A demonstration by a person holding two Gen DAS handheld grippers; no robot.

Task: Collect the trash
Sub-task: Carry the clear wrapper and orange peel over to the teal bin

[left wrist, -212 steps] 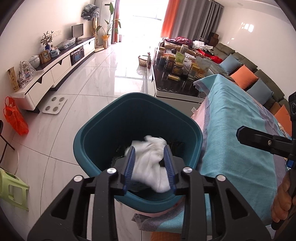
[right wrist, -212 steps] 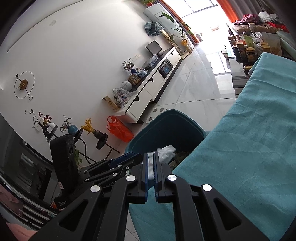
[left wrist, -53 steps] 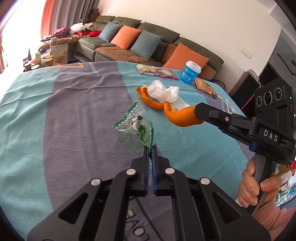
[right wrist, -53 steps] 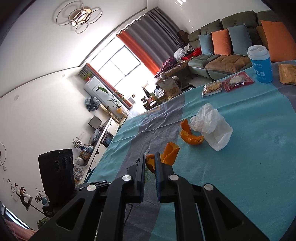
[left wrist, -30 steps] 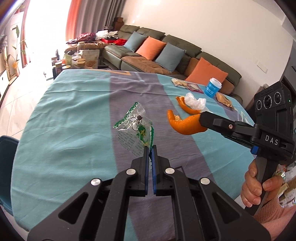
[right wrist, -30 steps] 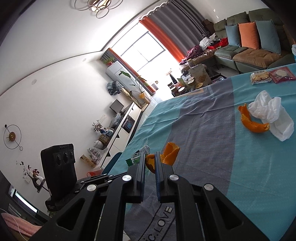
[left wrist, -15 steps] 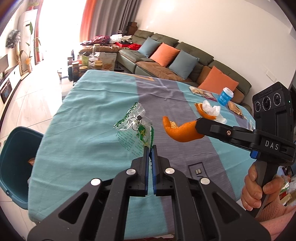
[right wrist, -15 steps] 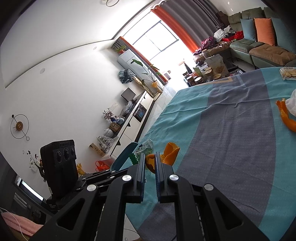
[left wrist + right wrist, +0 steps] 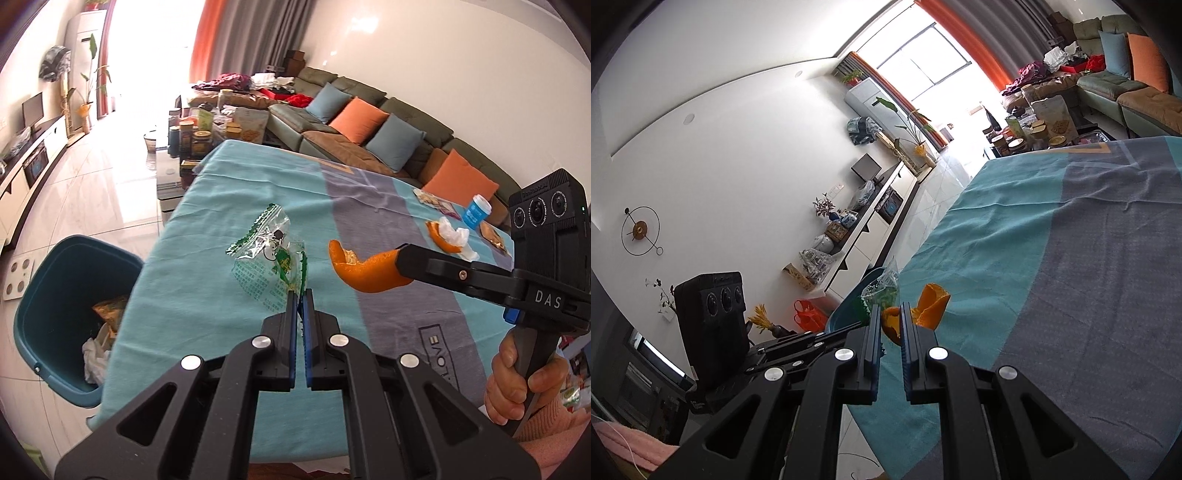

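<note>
Both loaded tongs have swung from mid-surface toward the bin (image 9: 48,295) at eight o'clock, so dropping comes next. Left tongs (image 9: 300,295) pinch one clear wrapper (image 9: 269,266); right tongs (image 9: 889,314) clamp one orange peel (image 9: 929,304). One peel with tissue (image 9: 448,236) and one cup (image 9: 478,212) remain at two o'clock.

Both the left matte-black plastic two-finger gripper (image 9: 300,295) and its right twin (image 9: 889,314) have blue ribbed pads (image 9: 291,332), silver screw heads and triangular cut-outs, the right one bearing white "DAS" lettering beneath a three-lens black camera box (image 9: 546,218), gripped by a bare hand (image 9: 517,384) in a pink sleeve.
</note>
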